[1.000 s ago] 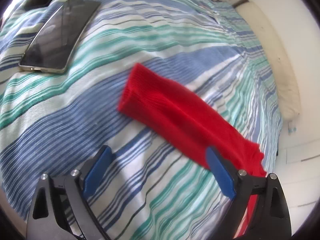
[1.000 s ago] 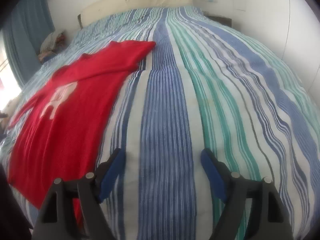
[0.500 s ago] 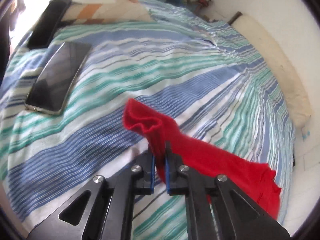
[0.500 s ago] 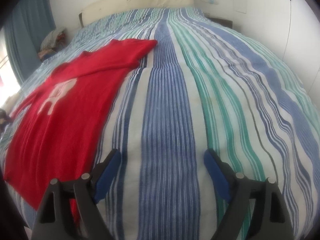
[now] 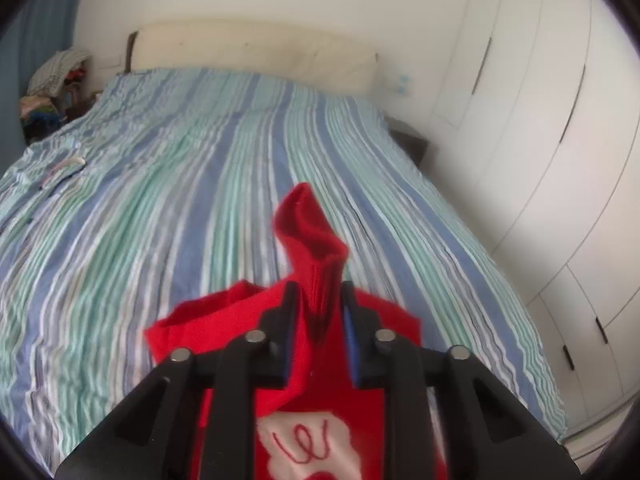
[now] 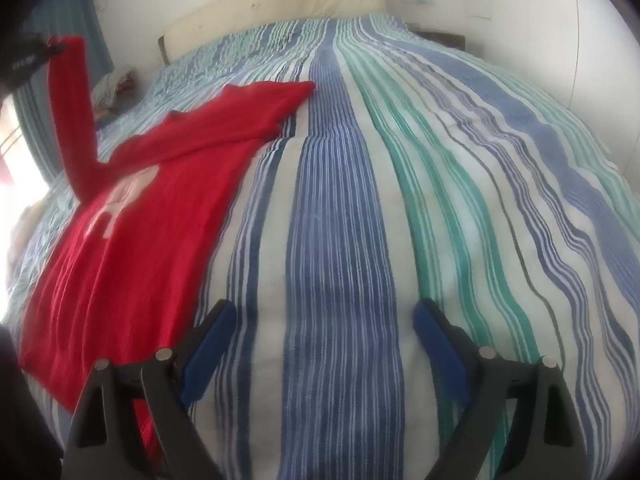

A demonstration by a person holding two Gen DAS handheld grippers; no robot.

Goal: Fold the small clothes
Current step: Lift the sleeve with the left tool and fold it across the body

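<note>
Far left, by the wall: a heap of mixed, crumpled clothes [image 5: 56,76] lies beside the bed, next to a blue curtain [image 5: 40,20].
Bed: a wide duvet cover striped in blue, green and white [image 5: 180,200] fills both views. A cream padded headboard [image 5: 256,52] stands at its far end.
Task garment: a small red knitted sweater [image 6: 132,248] lies flat on the left part of the cover, front side up.
Chest patch: a white patch with red stitched lines [image 5: 312,444] shows just under the left tool.
Raised sleeve: the left red sleeve [image 5: 312,240] is lifted off the bed. In the right wrist view it rises steeply from the sweater's shoulder up to the tool in the top left corner.
Left gripper [image 5: 320,300]: black arms with blue pads, up in the air over the sweater.
Left gripper, jaws: partly apart, and they have just been opening. The bunched sleeve sits between them, its cuff poking out past the tips. Whether the pads press on the cloth cannot be told.
Other sleeve: the right red sleeve [image 6: 248,116] lies stretched out flat on the cover, its cuff reaching a broad blue stripe.
Right gripper [image 6: 324,308]: black arms with blue pads, over bare striped cover just beside the sweater's hem edge.
Right gripper, jaws: spread wide, with nothing between them.
Far right: white wardrobe doors with slim dark handles [image 5: 540,120] line the wall beside the bed.
</note>
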